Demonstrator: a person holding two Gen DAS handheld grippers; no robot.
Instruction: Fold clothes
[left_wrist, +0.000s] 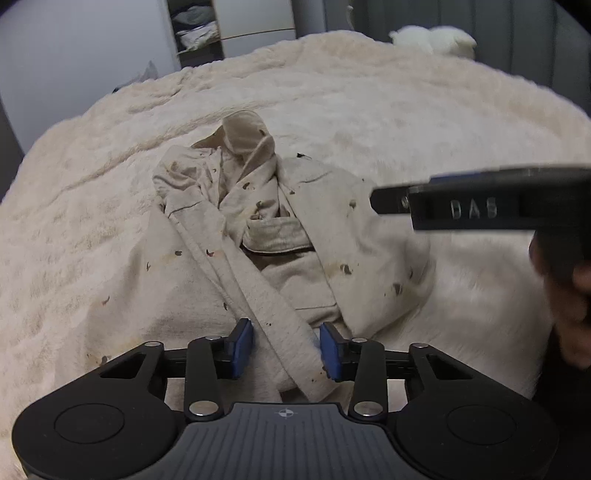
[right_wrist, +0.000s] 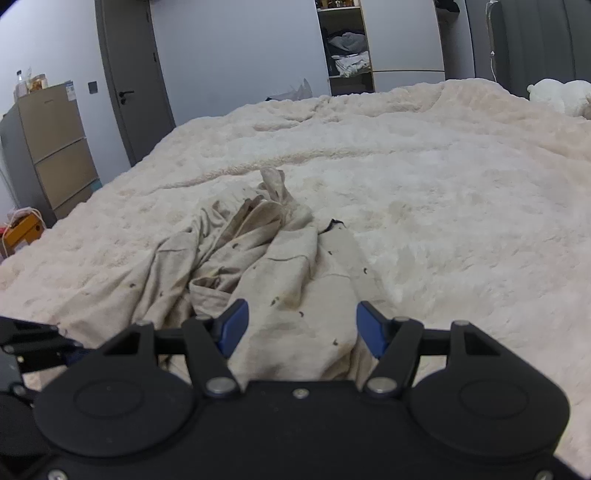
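A crumpled beige garment (left_wrist: 258, 229) lies on the bed (left_wrist: 406, 110). The left tool (left_wrist: 286, 349), open, straddles a sleeve at 6 o'clock, seemingly untouched. The right tool (right_wrist: 302, 328) gapes wide, holding nothing.

left gripper (left_wrist: 286, 349): my black linkage arms, blue pads, silver screws, ribbed grey base with crosshair mark
right gripper (right_wrist: 302, 326): same black frame, blue pads; side embossed "DAS"

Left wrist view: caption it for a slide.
Open left gripper straddles a sleeve of the crumpled beige garment on a fluffy blanket.
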